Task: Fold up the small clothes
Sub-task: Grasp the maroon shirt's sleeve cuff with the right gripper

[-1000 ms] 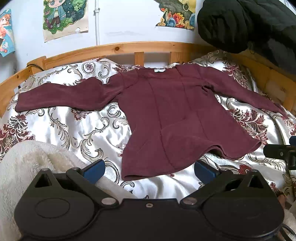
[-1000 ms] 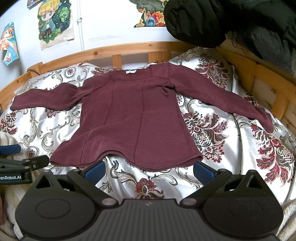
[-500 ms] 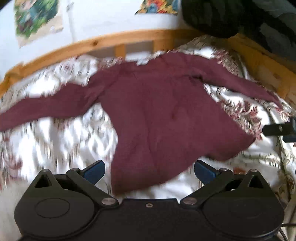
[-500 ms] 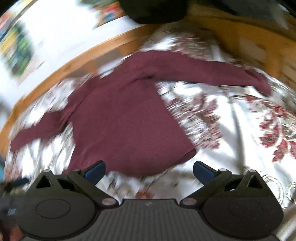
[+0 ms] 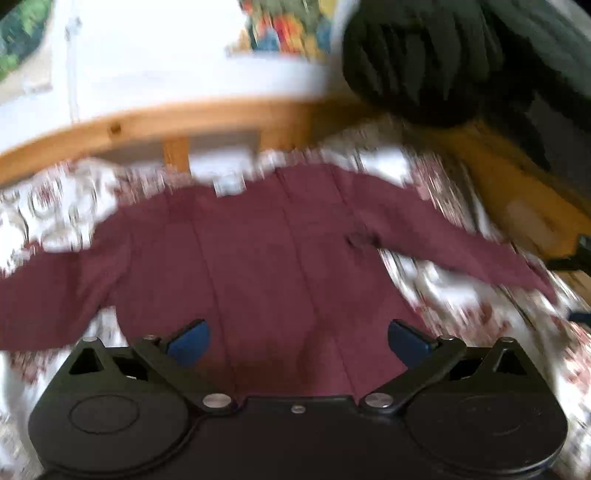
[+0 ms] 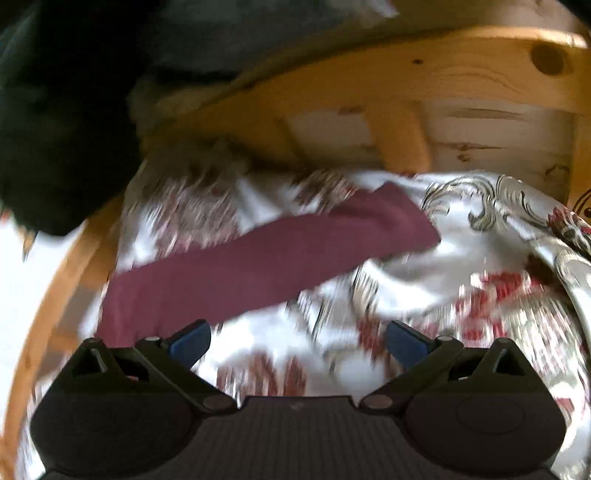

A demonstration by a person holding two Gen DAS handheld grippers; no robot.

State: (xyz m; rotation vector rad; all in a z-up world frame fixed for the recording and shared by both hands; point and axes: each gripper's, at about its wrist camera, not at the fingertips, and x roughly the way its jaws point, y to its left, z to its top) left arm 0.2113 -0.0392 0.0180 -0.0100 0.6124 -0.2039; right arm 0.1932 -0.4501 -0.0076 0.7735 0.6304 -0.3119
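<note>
Both grippers are open and hold nothing. From the left wrist camera, the left gripper hangs above the lower body of a maroon long-sleeved top, its blue fingertips spread wide apart with the fabric showing between them. The top lies flat on a silky floral bedspread, sleeves stretched out to either side and neckline toward the wooden bed frame. A small white tag sits at the neckline, but motion blur makes any writing on it unreadable. On the white wall behind, a colourful poster is also too blurred to read. To the right, a bulky black garment hangs over the corner of the bed.

From the right wrist camera, the right gripper has its blue fingertips equally far apart, over the patterned bedspread. One maroon sleeve of the top runs diagonally from lower left to upper right, its cuff end lying beyond the fingers and apart from them. The black garment fills the upper left, and the bed frame's wooden rail and slats cross the top. Much of both views is smeared by motion.
</note>
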